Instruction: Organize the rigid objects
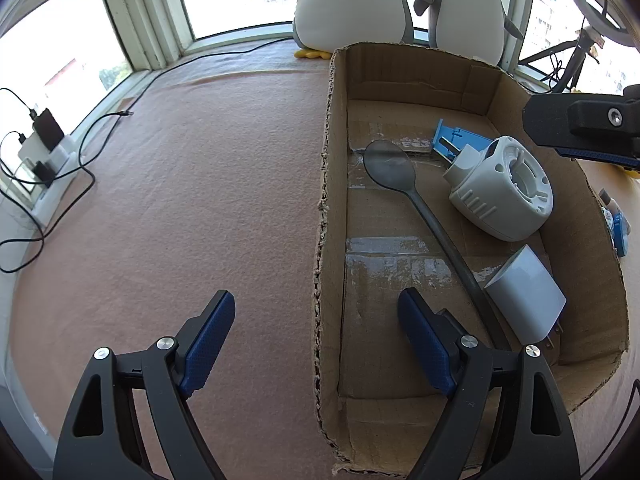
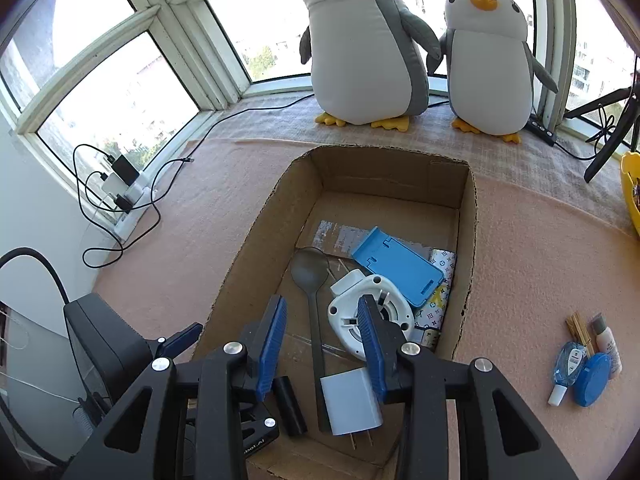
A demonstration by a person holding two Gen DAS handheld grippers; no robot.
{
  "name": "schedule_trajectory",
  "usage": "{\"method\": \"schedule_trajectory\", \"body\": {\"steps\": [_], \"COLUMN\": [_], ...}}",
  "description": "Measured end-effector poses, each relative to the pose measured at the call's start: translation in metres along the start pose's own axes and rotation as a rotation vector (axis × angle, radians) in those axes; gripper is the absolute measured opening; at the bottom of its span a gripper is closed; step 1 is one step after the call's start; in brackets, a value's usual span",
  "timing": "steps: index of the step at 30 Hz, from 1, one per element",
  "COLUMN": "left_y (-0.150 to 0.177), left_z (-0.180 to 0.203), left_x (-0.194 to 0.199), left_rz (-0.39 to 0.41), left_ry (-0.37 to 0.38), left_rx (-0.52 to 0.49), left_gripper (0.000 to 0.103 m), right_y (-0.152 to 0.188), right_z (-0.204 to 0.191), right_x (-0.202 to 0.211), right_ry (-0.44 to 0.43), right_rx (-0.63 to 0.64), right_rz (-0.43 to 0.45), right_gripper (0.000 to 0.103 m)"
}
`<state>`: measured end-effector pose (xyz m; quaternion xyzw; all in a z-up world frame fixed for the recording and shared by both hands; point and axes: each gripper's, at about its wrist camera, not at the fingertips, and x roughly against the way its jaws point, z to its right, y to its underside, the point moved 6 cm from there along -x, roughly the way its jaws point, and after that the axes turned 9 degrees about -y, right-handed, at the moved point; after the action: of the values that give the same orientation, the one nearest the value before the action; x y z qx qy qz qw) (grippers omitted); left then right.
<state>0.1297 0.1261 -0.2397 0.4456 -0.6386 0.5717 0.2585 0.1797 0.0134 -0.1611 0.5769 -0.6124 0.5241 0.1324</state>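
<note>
An open cardboard box [image 2: 468, 240] lies on the pink cloth. In it are a grey spoon [image 2: 310, 272], a white round plug-in device [image 2: 352, 320], a blue phone stand [image 2: 400, 268] and a white wall charger [image 2: 348, 400] lying flat on the floor. My right gripper [image 2: 322, 346] hovers open above the charger and the spoon handle, and its pads touch neither. My left gripper [image 1: 318, 340] is open and straddles the box's left wall [image 1: 326, 240], holding nothing. One finger of the right gripper [image 1: 596, 156] shows at the right edge of the left wrist view.
On the cloth right of the box lie a blue round case [image 2: 592, 380], a correction tape [image 2: 568, 364], a small bottle [image 2: 608, 344] and thin sticks [image 2: 578, 330]. Two plush penguins [image 2: 360, 40] stand by the window. Cables and chargers [image 2: 120, 184] lie at the left, a yellow container [image 2: 632, 192] at the right.
</note>
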Motion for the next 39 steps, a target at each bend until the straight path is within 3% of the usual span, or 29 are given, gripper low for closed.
{"method": "schedule_trajectory", "body": {"steps": [7, 14, 21, 24, 28, 32, 39], "left_y": [0.001, 0.001, 0.001, 0.001, 0.001, 0.001, 0.002], "left_z": [0.001, 0.002, 0.002, 0.002, 0.001, 0.002, 0.001], "left_x": [0.002, 0.003, 0.003, 0.003, 0.003, 0.004, 0.004], "left_rz": [0.001, 0.001, 0.001, 0.0, 0.001, 0.001, 0.002], "left_ry": [-0.011, -0.02, -0.026, -0.026, -0.027, -0.027, -0.026], "left_rx": [-0.002, -0.004, -0.003, -0.004, -0.004, -0.004, -0.003], "left_gripper": [0.085, 0.085, 0.085, 0.085, 0.085, 0.085, 0.085], "right_y": [0.012, 0.033, 0.067, 0.072, 0.065, 0.048, 0.035], "right_z": [0.026, 0.081, 0.152, 0.177, 0.195, 0.204, 0.226], "right_x": [0.042, 0.088, 0.117, 0.122, 0.121, 0.106, 0.079], "right_ry": [0.015, 0.098, 0.196, 0.18, 0.143, 0.139, 0.156], "right_rx": [-0.048, -0.137, -0.27, -0.336, -0.374, -0.371, -0.397], "right_rz": [0.078, 0.149, 0.153, 0.147, 0.142, 0.114, 0.046], "right_gripper": [0.034, 0.04, 0.04, 0.039, 0.017, 0.01, 0.01]}}
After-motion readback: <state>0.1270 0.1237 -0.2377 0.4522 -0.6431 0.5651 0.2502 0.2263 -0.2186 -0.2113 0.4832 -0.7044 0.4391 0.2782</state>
